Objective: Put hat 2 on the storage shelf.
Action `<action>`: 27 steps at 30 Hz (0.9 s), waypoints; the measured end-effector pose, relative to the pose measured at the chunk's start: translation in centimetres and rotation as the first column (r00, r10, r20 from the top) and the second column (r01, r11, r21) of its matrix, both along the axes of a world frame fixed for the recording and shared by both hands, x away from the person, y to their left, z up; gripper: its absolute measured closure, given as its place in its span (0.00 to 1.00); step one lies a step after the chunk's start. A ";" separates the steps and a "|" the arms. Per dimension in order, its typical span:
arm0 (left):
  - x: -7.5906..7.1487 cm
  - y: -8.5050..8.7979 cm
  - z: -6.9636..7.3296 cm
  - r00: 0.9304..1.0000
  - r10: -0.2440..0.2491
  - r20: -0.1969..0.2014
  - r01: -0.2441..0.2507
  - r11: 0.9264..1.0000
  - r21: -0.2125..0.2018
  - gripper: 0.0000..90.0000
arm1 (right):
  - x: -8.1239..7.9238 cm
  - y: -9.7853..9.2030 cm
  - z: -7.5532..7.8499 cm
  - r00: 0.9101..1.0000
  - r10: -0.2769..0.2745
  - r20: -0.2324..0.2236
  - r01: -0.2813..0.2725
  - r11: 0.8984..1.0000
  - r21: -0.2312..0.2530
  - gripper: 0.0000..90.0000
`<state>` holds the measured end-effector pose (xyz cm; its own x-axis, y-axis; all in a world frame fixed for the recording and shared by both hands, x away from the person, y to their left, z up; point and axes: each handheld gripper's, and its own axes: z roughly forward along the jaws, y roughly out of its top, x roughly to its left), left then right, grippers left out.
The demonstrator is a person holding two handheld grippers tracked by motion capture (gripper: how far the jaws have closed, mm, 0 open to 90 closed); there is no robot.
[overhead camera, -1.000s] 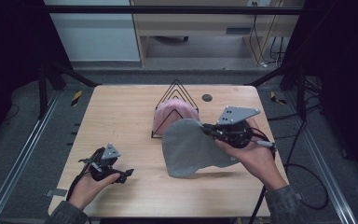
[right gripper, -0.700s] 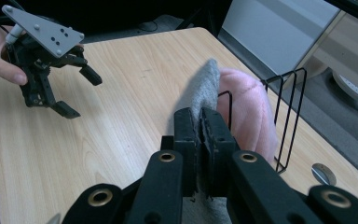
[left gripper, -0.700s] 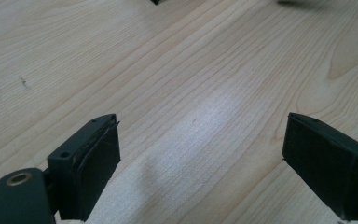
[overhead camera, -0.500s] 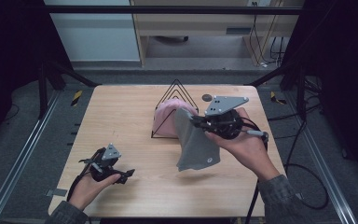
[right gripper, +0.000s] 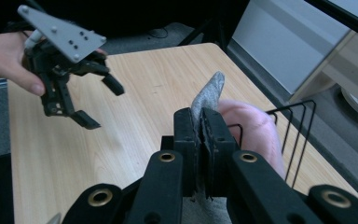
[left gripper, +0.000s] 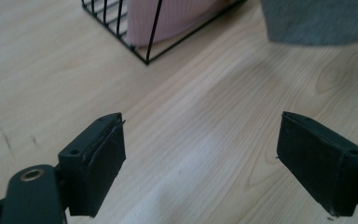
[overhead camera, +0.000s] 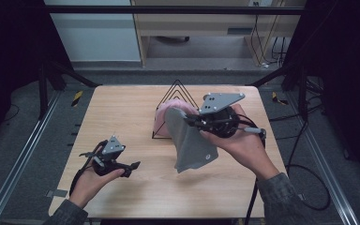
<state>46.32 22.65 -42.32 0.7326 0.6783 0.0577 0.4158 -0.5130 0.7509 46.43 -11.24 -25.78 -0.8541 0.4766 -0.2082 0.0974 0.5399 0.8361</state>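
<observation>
Right hand-held gripper [overhead camera: 187, 121] is clamping the grey cloth [overhead camera: 190, 145], hanging it beneath, above the desk [overhead camera: 122, 108]. Left hand-held gripper [overhead camera: 126, 168] is hovering low, jaws wide after narrowing slightly, nothing between them.

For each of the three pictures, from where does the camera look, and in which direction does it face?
High view: fixed above the person's side, facing forward and down on the table; both forearms, the left gripper and the right gripper show.
Left gripper view: rides on the left gripper, looking along its open fingers at the wood and the wire rack.
Right gripper view: rides on the right gripper, fingers shut on the grey cloth; the left gripper shows farther off.
Shared: all three show the pink cloth in the rack.
</observation>
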 end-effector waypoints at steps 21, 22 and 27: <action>1.9 -3.6 4.4 0.984 -0.174 0.042 0.176 0.982 -0.072 0.17 | -1.6 4.9 -1.3 0.992 0.128 -0.016 -0.129 0.990 -0.052 0.96; 2.0 -3.7 4.4 0.983 -0.178 0.041 0.181 0.981 -0.070 0.17 | -1.7 5.1 -1.4 0.991 0.133 -0.015 -0.134 0.989 -0.054 0.96; 2.2 -3.8 4.4 0.977 -0.209 0.029 0.211 0.975 -0.069 0.16 | -1.7 5.3 -1.4 0.990 0.141 -0.017 -0.142 0.988 -0.053 0.96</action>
<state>48.53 18.85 -37.95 0.8581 0.5124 0.0322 0.2878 -0.5320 0.7963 44.72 -5.98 -27.18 -0.9152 0.3389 -0.2182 0.0279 0.5933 0.8045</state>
